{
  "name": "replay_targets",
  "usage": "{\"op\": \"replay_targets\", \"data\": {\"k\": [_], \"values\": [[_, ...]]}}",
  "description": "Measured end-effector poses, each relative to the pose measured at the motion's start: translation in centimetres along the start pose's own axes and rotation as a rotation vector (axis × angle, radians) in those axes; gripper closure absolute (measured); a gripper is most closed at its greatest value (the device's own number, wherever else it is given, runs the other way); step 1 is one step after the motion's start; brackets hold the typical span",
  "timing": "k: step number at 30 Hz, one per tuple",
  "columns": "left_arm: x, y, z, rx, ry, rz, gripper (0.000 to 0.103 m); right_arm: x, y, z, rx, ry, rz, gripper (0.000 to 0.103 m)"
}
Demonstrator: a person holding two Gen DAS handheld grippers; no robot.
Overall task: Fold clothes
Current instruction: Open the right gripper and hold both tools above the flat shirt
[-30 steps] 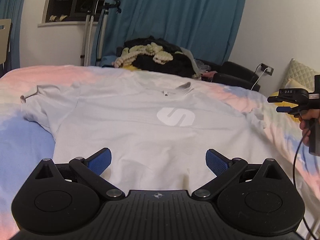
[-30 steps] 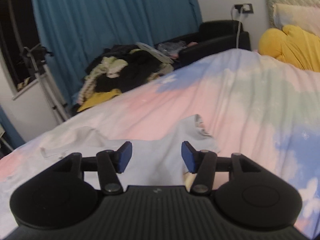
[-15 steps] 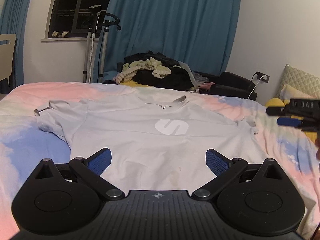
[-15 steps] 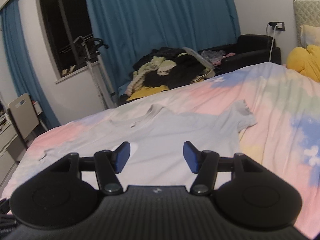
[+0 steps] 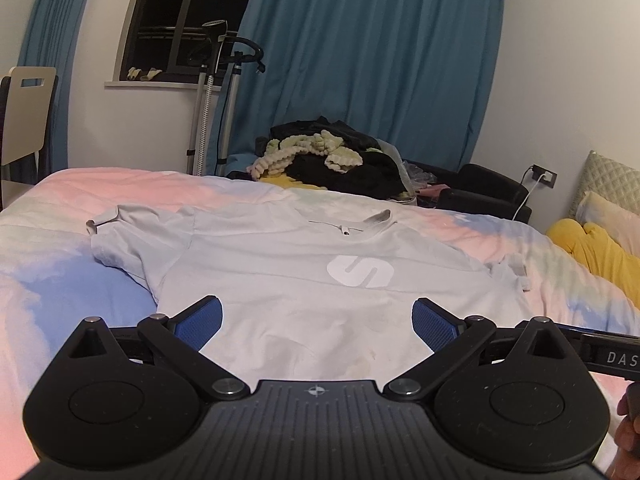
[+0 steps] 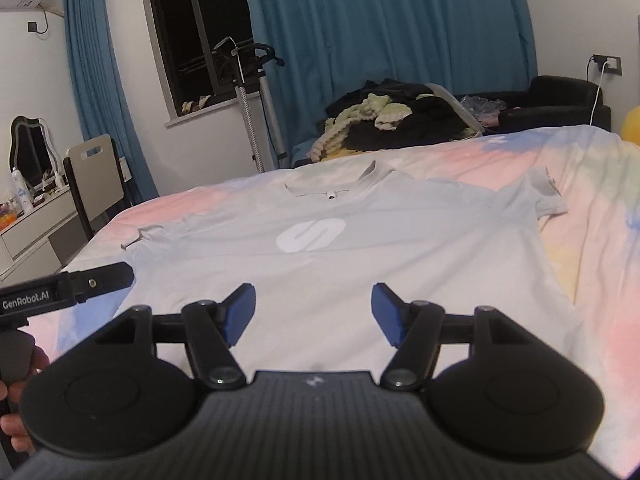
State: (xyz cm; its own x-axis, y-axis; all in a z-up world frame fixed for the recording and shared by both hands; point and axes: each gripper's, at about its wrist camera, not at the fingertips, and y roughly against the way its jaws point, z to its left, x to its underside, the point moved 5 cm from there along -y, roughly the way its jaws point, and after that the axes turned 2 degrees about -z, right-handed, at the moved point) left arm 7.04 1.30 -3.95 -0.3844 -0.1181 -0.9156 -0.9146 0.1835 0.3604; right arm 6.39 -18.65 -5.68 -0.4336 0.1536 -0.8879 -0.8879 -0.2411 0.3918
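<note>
Pale grey T-shirt (image 5: 304, 292) lies spread flat, front up, on the pastel cloud-print bedspread (image 5: 60, 280); white logo (image 5: 360, 272) on the chest, collar (image 6: 340, 184) toward the far edge of the bed, both short sleeves out to the sides, the hem end nearest the cameras. Left gripper (image 5: 316, 322) held low over the hem end, blue pads set wide apart, nothing between them, no cloth pinched. Right gripper (image 6: 312, 314) likewise over the hem end, just beside the left one; its jaws have just been opening and stand apart with only bare shirt fabric seen past them, nothing gripped. Each tool's side shows at the edge of the other's view. Fingers of a hand (image 6: 16, 400) visible on the left tool's handle. Beyond the bed: heap of dark and cream clothes (image 5: 332, 160), teal curtains (image 5: 360, 60), dark window (image 6: 192, 32)
</note>
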Motion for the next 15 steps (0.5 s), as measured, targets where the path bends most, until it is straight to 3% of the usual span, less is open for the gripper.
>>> {"op": "replay_targets", "data": {"k": [6,15], "values": [[0.1,-0.7,0.4,-0.019,0.020,0.016,0.001,0.0,-1.1,-0.1,-0.011,0.000,-0.008,0.030],[0.4,-1.1,0.6,-0.016,0.026,0.034,0.001,-0.1,-1.7,-0.7,-0.026,-0.023,-0.006,0.029]]}}
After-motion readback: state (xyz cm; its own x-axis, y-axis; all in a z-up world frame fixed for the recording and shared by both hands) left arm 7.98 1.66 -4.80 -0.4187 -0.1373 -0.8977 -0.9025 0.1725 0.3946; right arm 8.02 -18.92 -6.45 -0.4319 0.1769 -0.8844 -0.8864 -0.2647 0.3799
